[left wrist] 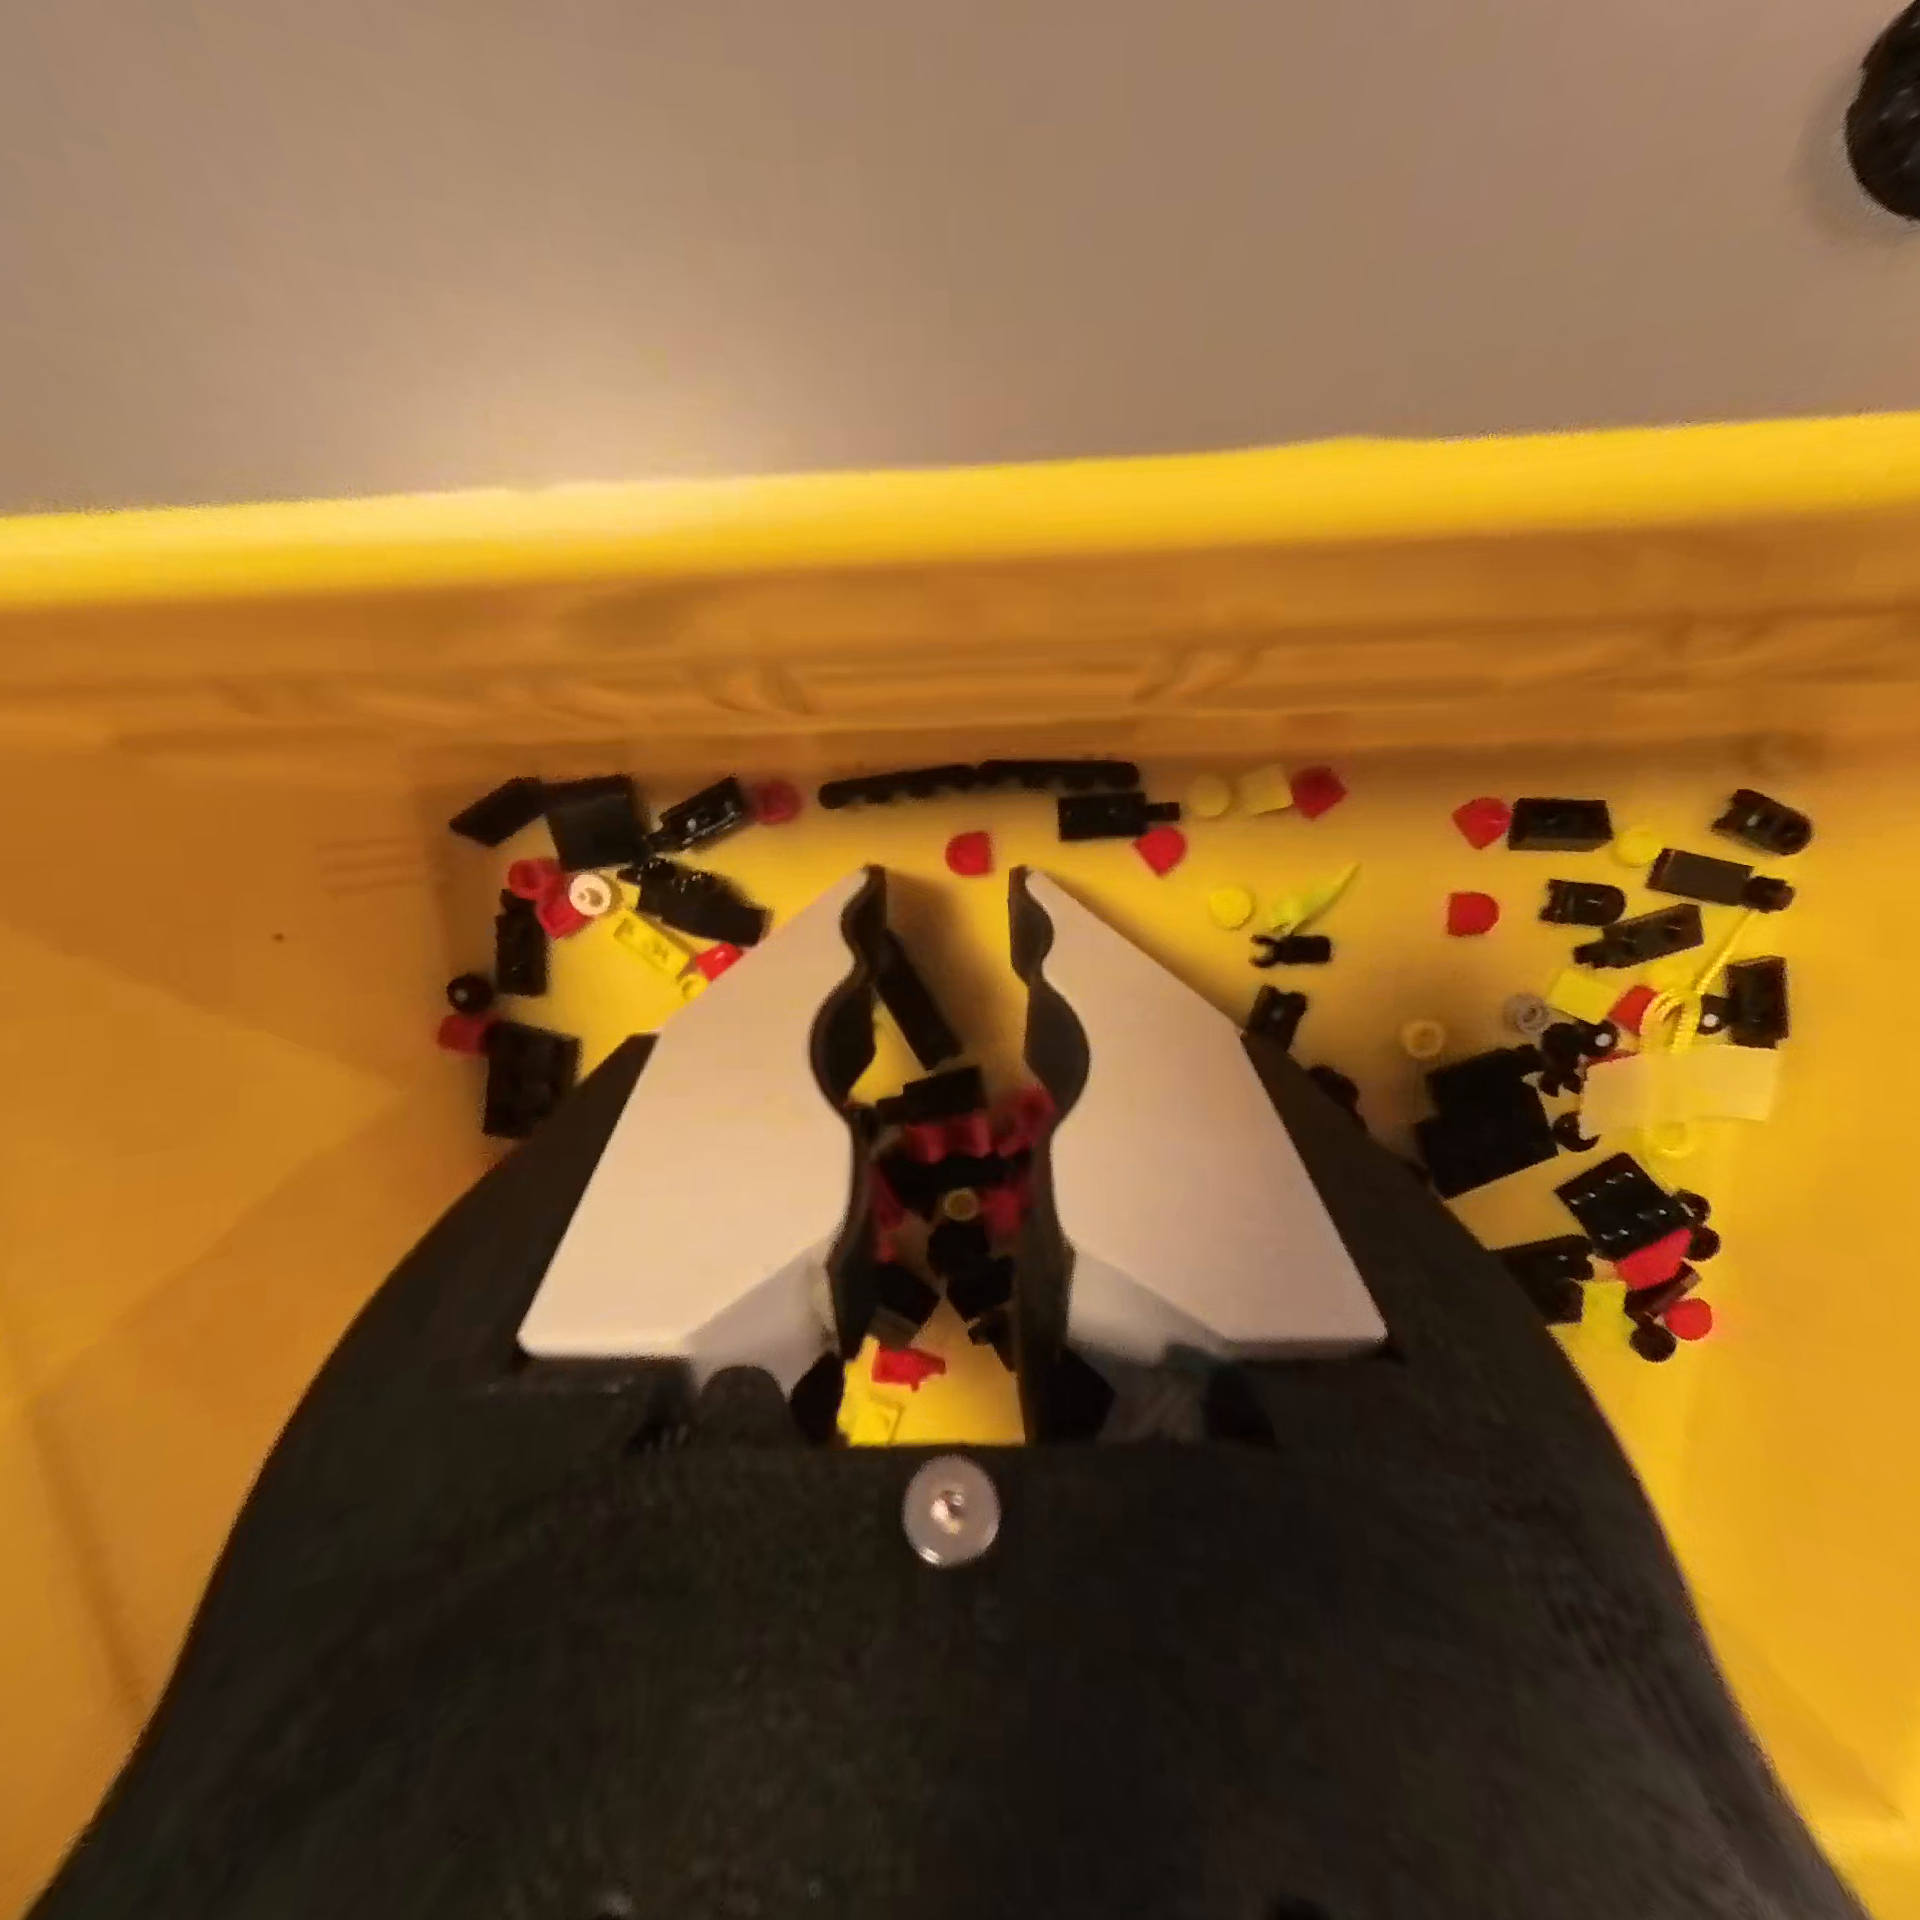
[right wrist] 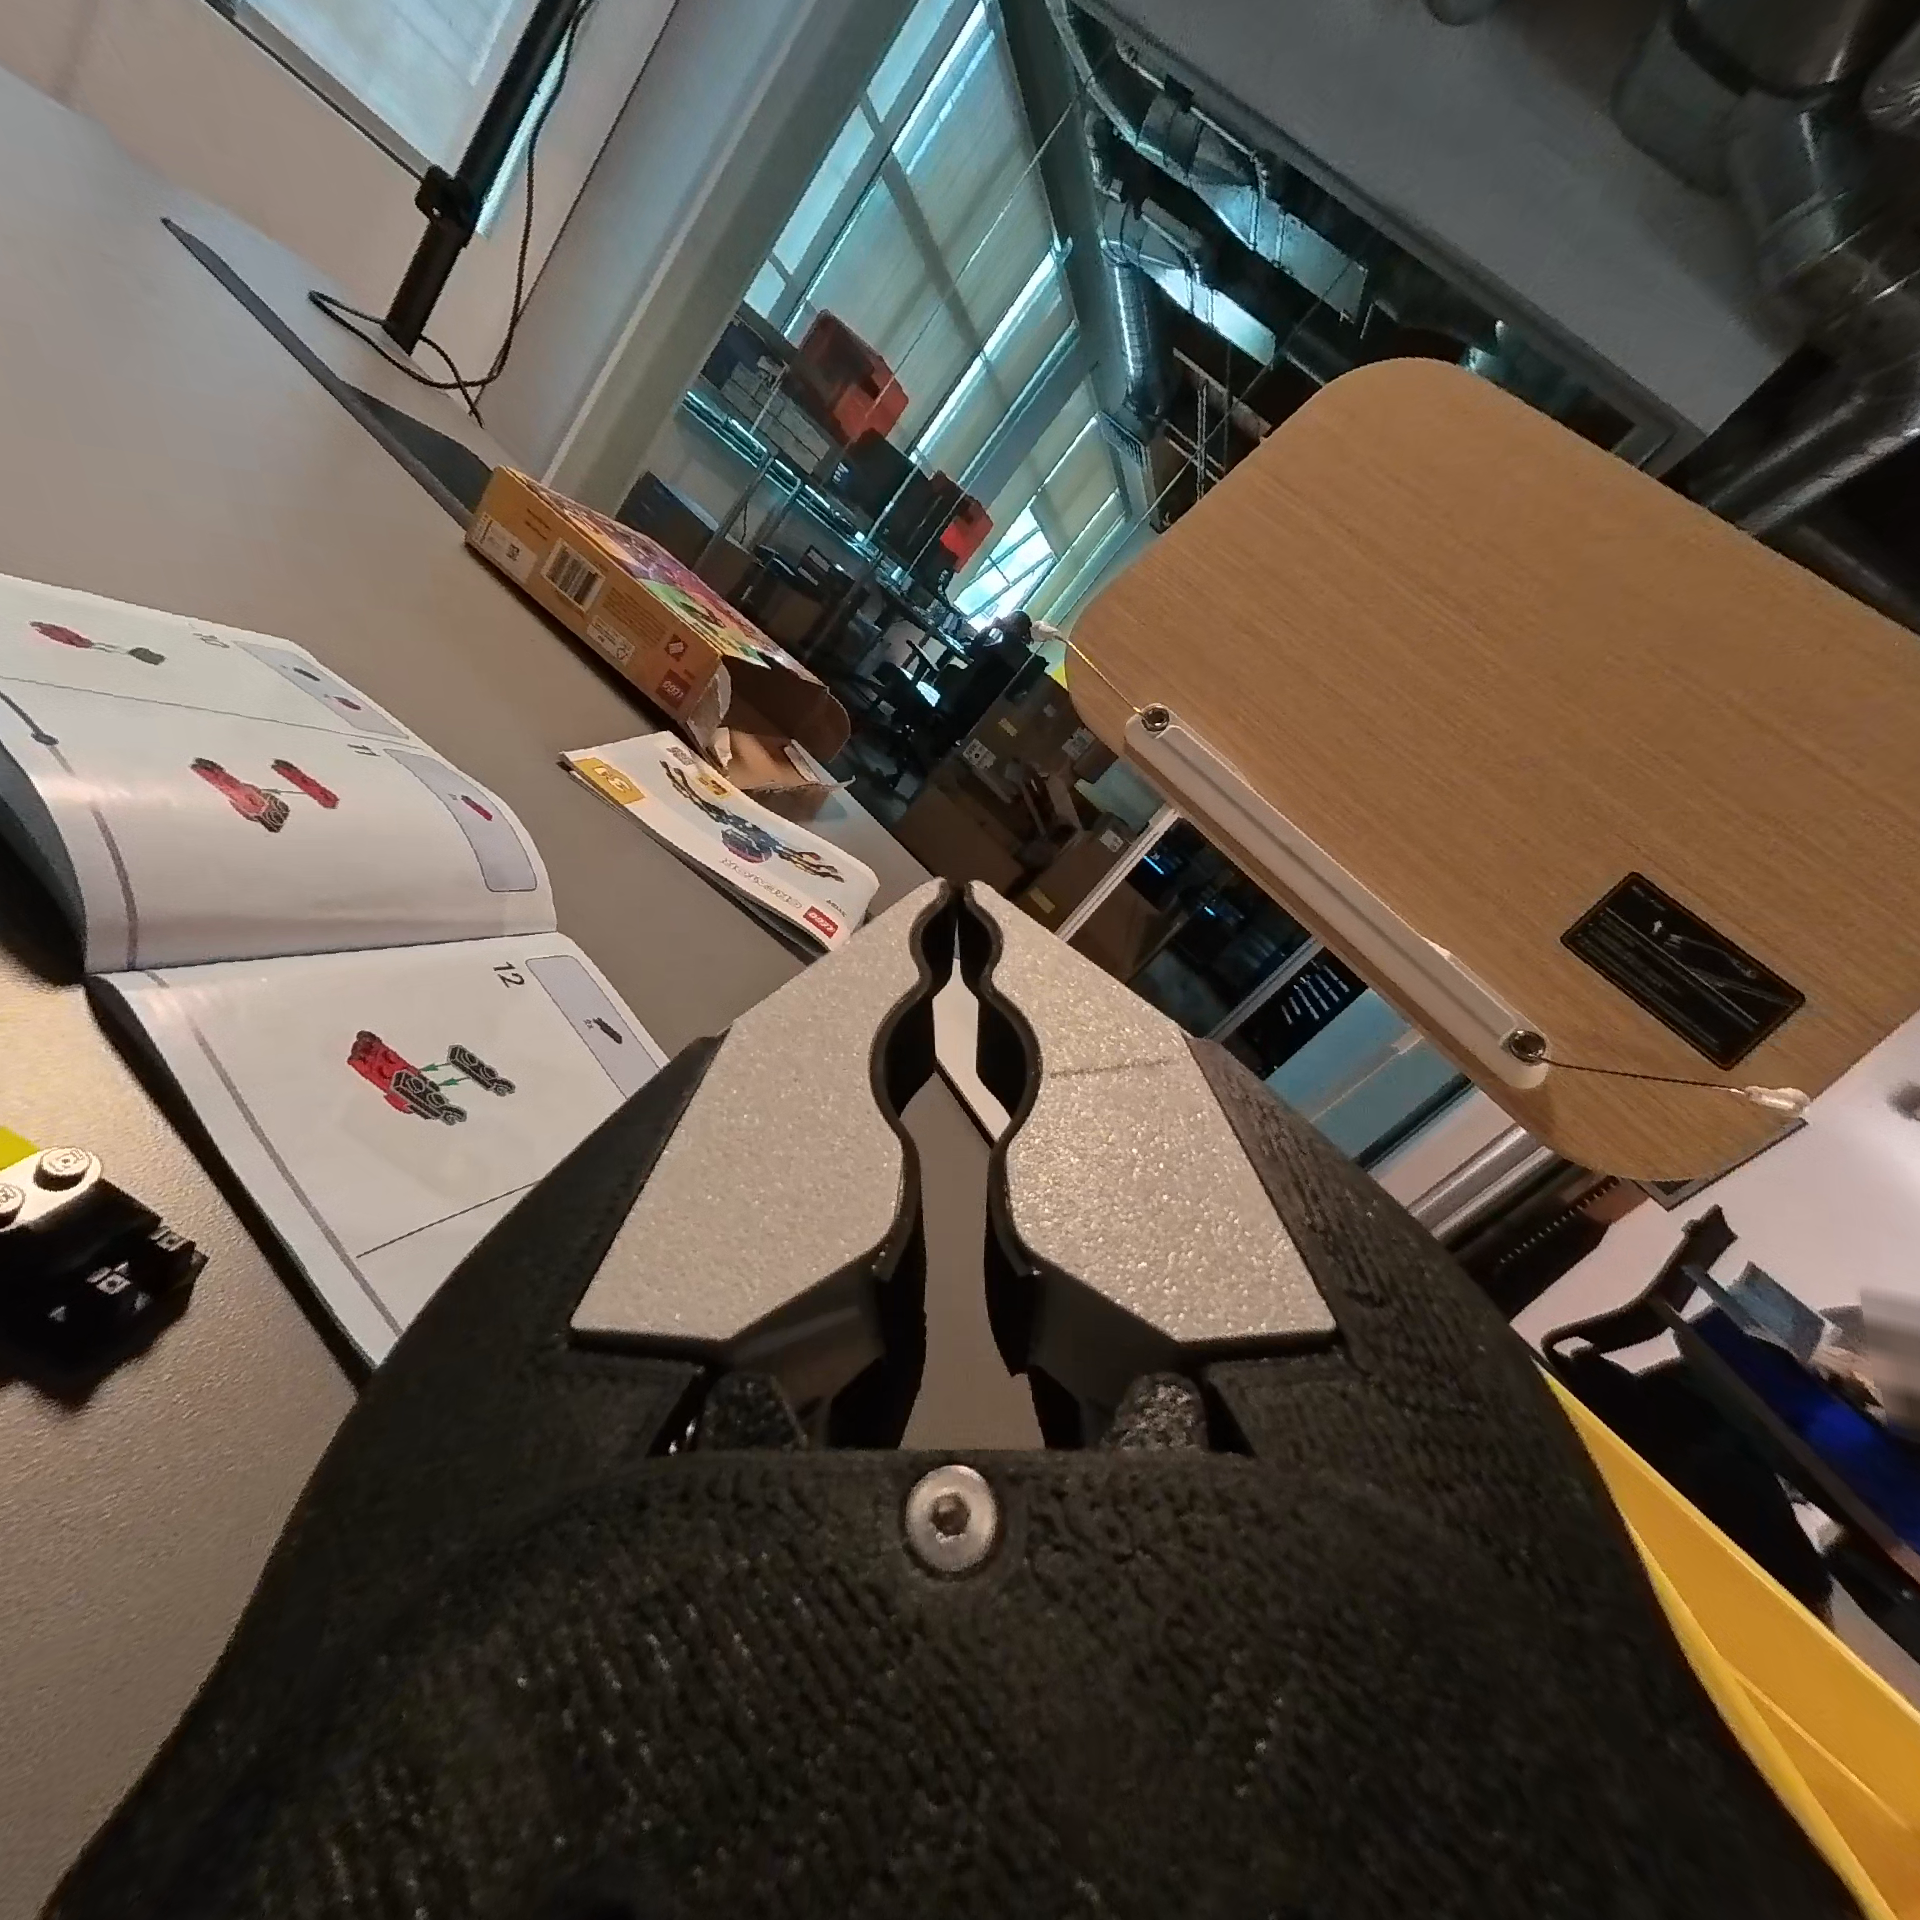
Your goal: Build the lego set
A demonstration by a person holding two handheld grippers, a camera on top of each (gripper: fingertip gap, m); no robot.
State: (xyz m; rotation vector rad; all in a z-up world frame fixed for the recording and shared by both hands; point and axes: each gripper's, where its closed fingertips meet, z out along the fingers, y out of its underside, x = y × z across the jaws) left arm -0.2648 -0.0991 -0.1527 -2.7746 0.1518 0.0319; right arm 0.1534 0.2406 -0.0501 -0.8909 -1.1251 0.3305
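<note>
In the left wrist view, my left gripper hangs over a yellow tray. Its jaws are closed on a small black and red lego assembly held deep between the fingers, while the tips stay apart. Loose black, red and yellow lego pieces lie scattered on the tray floor. In the right wrist view, my right gripper is shut and empty, tilted up above the table. A black lego piece with grey studs lies on the table at the left.
An open instruction booklet lies on the grey table, with a second booklet and an opened lego box beyond it. A wooden chair back stands to the right. The yellow tray's edge shows at lower right. One gripper's finger ends stand about 55 cm off the other's.
</note>
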